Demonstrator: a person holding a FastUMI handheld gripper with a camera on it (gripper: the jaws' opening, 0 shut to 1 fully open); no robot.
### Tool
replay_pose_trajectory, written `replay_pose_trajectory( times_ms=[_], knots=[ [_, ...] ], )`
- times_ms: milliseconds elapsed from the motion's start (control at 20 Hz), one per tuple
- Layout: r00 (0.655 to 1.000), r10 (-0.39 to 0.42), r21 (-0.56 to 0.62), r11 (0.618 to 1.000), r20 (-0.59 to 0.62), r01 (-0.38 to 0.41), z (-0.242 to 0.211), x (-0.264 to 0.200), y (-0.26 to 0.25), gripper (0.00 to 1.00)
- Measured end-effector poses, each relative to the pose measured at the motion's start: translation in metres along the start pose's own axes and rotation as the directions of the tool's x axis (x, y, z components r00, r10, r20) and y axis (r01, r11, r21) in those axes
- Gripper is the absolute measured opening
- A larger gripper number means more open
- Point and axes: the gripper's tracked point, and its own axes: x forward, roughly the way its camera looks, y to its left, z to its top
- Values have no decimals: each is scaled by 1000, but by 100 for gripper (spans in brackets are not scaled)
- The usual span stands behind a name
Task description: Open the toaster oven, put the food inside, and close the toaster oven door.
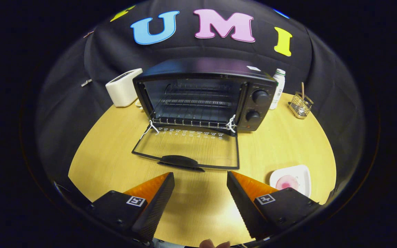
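So the toaster oven sits toward the back edge of the round wooden table, door already dropped flat onto the tabletop, rack bare inside. The gripper hangs just short of the door handle with its fingers spread wide and nothing between them.

The food, a pinkish round slice, is on a small white plate near the table's front right edge, just beside the right finger.

What worries me:
- It looks thin and flat, so pinching it off the plate could just shove the plate toward the table edge.
- Going in, the open glass door lies right in the path, and a low approach could clip it or the handle.
- A floppy slice might sag through the rack wires.

There's also a white toaster, a bottle and a wire holder at the back, well clear.
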Motion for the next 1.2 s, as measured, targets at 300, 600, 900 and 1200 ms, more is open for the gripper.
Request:
replay_pose_trajectory(
  times_ms=[300,600,900,1200],
  knots=[
    [999,-14,78,997,36,12,22,-50,-89,100],
    [998,-60,134,989,4,59,17,-75,-189,99],
    [991,-37,158,986,-127,57,-17,-59,-257,99],
    [955,74,236,972,-287,-5,-58,-12,-288,97]
  ],
)
